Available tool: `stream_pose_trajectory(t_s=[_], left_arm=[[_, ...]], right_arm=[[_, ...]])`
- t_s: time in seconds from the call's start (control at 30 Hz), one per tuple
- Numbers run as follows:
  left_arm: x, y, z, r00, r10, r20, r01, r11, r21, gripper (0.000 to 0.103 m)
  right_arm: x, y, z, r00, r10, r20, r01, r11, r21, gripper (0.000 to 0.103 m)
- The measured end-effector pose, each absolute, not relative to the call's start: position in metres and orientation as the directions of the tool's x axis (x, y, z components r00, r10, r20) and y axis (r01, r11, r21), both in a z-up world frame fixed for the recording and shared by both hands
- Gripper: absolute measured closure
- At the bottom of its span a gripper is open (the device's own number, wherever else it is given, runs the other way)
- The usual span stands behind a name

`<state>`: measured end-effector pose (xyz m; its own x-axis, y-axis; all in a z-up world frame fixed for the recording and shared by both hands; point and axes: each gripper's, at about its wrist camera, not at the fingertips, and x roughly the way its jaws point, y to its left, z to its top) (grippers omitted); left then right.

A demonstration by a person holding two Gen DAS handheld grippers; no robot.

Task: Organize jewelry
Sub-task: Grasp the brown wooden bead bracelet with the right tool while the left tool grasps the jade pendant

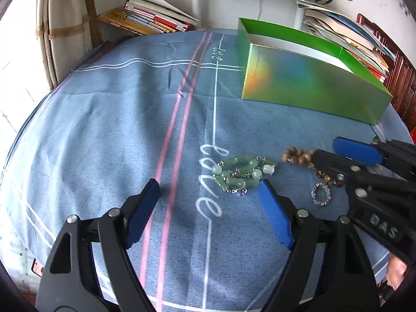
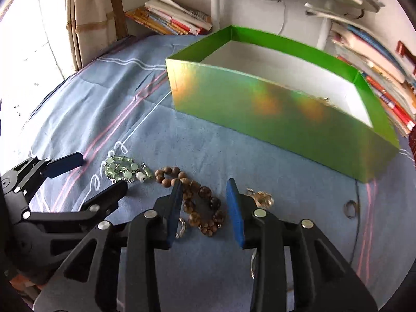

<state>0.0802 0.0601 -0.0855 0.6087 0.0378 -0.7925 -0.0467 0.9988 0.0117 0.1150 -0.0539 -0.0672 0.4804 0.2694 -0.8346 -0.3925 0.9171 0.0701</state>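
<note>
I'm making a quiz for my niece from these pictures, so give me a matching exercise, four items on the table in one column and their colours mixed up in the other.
Column one:
1. bead bracelet with silver clasp
2. open box
3. round wooden bead bracelet
4. pads on the fingers

Column two:
A. brown
B. blue
C. pale green
D. shiny bright green with rainbow sheen

Pairs: 1-C, 2-D, 3-A, 4-B

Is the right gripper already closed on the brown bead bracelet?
No. The right gripper is open, its blue fingers on either side of the brown bead bracelet lying on the blue cloth.
</note>
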Motion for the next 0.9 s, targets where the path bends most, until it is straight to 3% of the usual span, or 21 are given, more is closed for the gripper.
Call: stream_pose_trajectory(t_s=[0.1, 0.13, 0.2, 0.27, 0.57, 0.63, 0.7, 0.73, 0.8, 0.9], left_arm=[[0.080, 0.060, -0.085, 0.610, 0.037, -0.791, -0.043, 0.999, 0.014, 0.024], [0.080, 0.060, -0.085, 0.610, 0.036, -0.791, -0.041, 0.999, 0.014, 0.024], [0.080, 0.059, -0.085, 0.610, 0.037, -0.792, -0.042, 0.999, 0.014, 0.024], [0.080, 0.060, -0.085, 0.610, 0.036, -0.792, -0.042, 0.999, 0.013, 0.024], [0.088, 0.049, -0.084, 0.635, -0.021, -0.772, 0.003, 1.000, -0.024, 0.025], [0.093, 0.039, -0.085, 0.648, 0.018, -0.762, 0.010, 0.999, 0.032, 0.036], [0.095, 0.035, -0.084, 0.650, -0.005, -0.760, 0.028, 0.999, 0.017, 0.054], [0.096, 0.032, -0.084, 0.649, -0.003, -0.760, 0.029, 0.999, 0.021, 0.057], [0.093, 0.028, -0.083, 0.648, -0.024, -0.761, 0.050, 0.999, 0.010, 0.080], [0.085, 0.020, -0.081, 0.630, -0.060, -0.774, 0.090, 0.996, -0.004, 0.089]], right_arm=[[0.114, -0.052, -0.069, 0.485, 0.265, -0.833, -0.398, 0.915, 0.059, 0.070], [0.111, -0.053, -0.069, 0.487, 0.260, -0.834, -0.395, 0.917, 0.055, 0.080], [0.108, -0.059, -0.068, 0.479, 0.272, -0.835, -0.379, 0.922, 0.083, 0.082], [0.103, -0.066, -0.065, 0.488, 0.283, -0.826, -0.363, 0.926, 0.103, 0.092], [0.060, -0.149, -0.027, 0.615, 0.229, -0.755, -0.179, 0.972, 0.150, 0.092], [0.055, -0.169, -0.026, 0.628, 0.187, -0.756, -0.127, 0.982, 0.138, 0.092], [0.053, -0.185, -0.027, 0.633, 0.152, -0.760, -0.077, 0.988, 0.133, 0.092], [0.050, -0.197, -0.029, 0.631, 0.135, -0.764, -0.049, 0.990, 0.135, 0.092], [0.047, -0.214, -0.035, 0.620, 0.130, -0.774, -0.014, 0.988, 0.155, 0.092], [0.045, -0.221, -0.045, 0.605, 0.124, -0.787, 0.011, 0.986, 0.164, 0.092]])
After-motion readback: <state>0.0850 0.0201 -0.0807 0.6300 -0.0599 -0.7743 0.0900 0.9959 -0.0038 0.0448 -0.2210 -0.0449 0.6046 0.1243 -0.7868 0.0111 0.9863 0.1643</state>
